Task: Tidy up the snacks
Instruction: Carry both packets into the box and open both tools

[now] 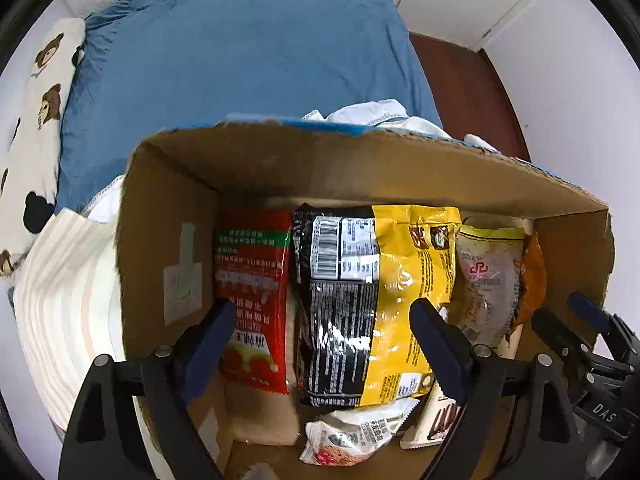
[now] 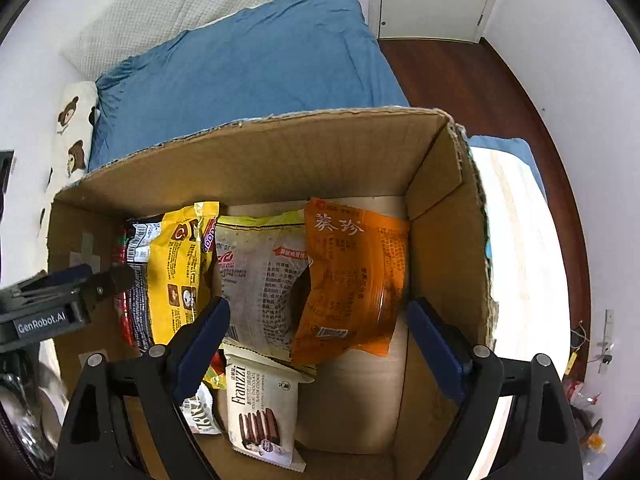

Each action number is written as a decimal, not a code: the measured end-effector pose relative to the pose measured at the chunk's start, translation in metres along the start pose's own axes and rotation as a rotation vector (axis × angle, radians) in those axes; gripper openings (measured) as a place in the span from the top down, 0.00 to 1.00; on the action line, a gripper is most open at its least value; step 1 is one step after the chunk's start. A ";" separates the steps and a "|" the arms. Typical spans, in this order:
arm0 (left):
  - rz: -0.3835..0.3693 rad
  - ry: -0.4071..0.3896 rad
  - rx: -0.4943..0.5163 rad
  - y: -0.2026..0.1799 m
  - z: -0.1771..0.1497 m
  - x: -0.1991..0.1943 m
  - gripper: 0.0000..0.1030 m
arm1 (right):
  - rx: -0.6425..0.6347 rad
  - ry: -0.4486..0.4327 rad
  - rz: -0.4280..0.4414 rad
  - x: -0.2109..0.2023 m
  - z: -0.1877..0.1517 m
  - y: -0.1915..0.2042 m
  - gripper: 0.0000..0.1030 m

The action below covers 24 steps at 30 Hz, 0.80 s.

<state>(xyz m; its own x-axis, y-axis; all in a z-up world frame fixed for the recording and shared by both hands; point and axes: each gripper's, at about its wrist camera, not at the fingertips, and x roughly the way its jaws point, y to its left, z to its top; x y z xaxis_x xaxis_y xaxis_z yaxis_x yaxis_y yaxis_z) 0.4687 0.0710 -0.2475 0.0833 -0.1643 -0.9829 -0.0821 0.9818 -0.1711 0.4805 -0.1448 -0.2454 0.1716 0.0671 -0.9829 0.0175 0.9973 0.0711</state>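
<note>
A cardboard box (image 1: 172,208) (image 2: 360,148) holds upright snack bags: a red bag (image 1: 252,280), a black and yellow bag (image 1: 372,300) (image 2: 172,272), a clear bag with yellow top (image 1: 486,276) (image 2: 256,276) and an orange bag (image 2: 352,276) (image 1: 534,280). A white Franzzi cookie pack (image 2: 260,408) (image 1: 436,416) and a small white packet (image 1: 356,436) lie on the box floor. My left gripper (image 1: 324,344) is open and empty above the red and black bags. My right gripper (image 2: 316,344) is open and empty above the clear and orange bags.
The box stands on a bed with a blue cover (image 1: 240,60) (image 2: 248,64). A bear-print pillow (image 1: 40,120) lies at the left, striped fabric (image 1: 68,312) beside the box. Dark wooden floor (image 2: 500,92) lies to the right.
</note>
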 end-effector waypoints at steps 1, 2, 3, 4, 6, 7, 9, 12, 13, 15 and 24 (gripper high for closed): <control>0.002 -0.009 -0.004 0.000 -0.003 -0.002 0.14 | 0.002 -0.008 0.002 -0.003 -0.003 -0.001 0.10; 0.007 -0.021 -0.011 0.001 -0.007 -0.005 0.14 | 0.006 -0.013 0.006 -0.006 -0.006 -0.003 0.10; 0.008 -0.030 -0.015 0.001 -0.011 -0.008 0.14 | 0.011 -0.019 0.013 -0.008 -0.010 -0.004 0.10; 0.007 -0.039 -0.018 0.001 -0.015 -0.010 0.14 | 0.009 -0.022 0.017 -0.012 -0.013 -0.003 0.10; 0.008 -0.072 -0.031 0.003 -0.025 -0.017 0.14 | 0.006 -0.035 0.017 -0.016 -0.022 -0.002 0.10; 0.009 -0.090 -0.035 0.004 -0.030 -0.019 0.14 | 0.001 -0.043 0.017 -0.019 -0.027 -0.001 0.10; 0.014 -0.123 -0.041 0.004 -0.042 -0.026 0.14 | 0.001 -0.062 0.010 -0.025 -0.039 -0.001 0.10; 0.016 -0.167 -0.042 0.004 -0.060 -0.039 0.14 | 0.000 -0.083 0.012 -0.030 -0.051 -0.001 0.10; 0.023 -0.182 -0.038 0.002 -0.067 -0.043 0.14 | -0.003 -0.090 0.011 -0.033 -0.054 -0.001 0.10; 0.033 -0.218 -0.028 -0.001 -0.079 -0.052 0.14 | -0.009 -0.114 0.012 -0.041 -0.064 -0.001 0.10; 0.075 -0.379 0.034 -0.017 -0.136 -0.096 0.14 | -0.057 -0.248 -0.008 -0.095 -0.115 0.008 0.10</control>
<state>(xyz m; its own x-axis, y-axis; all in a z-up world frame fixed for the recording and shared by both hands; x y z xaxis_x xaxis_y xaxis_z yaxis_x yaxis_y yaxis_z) 0.3269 0.0573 -0.1599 0.4404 -0.0510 -0.8964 -0.0698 0.9934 -0.0908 0.3507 -0.1394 -0.1715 0.4085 0.0573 -0.9110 -0.0349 0.9983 0.0471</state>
